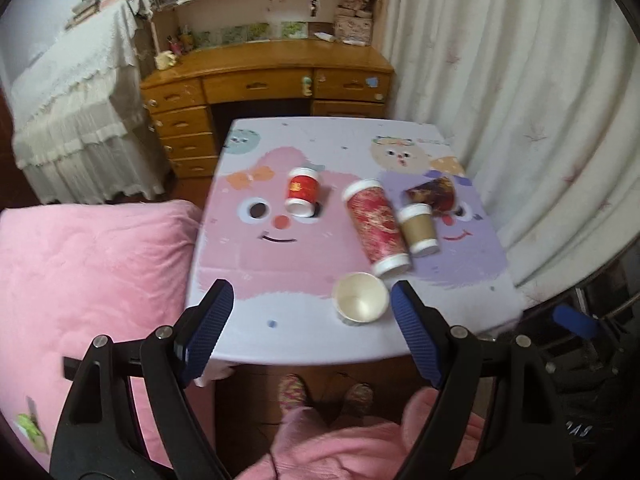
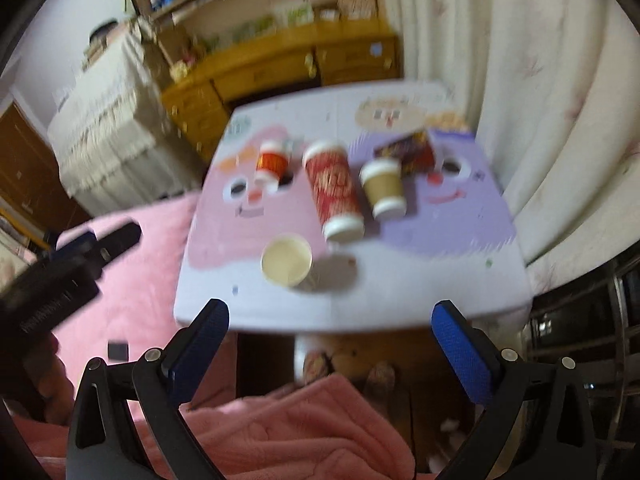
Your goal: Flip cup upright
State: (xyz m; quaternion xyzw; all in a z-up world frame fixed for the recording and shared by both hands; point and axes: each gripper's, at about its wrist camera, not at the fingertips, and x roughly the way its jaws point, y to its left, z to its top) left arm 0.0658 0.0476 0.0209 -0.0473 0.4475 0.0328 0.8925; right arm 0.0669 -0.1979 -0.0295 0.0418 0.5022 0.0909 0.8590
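Several paper cups lie on a small cartoon-printed table. A white cup stands upright near the front edge, mouth up; it also shows in the right wrist view. A tall red cup, a brown cup, a short red cup and a dark patterned cup lie on their sides. My left gripper is open and empty, above the table's front edge. My right gripper is open and empty, just short of the front edge.
A pink blanket lies left of the table. A wooden desk with shelves stands behind it, white curtains hang to the right. The person's pink-clad legs and slippers are below the table edge. The right wrist view is motion-blurred.
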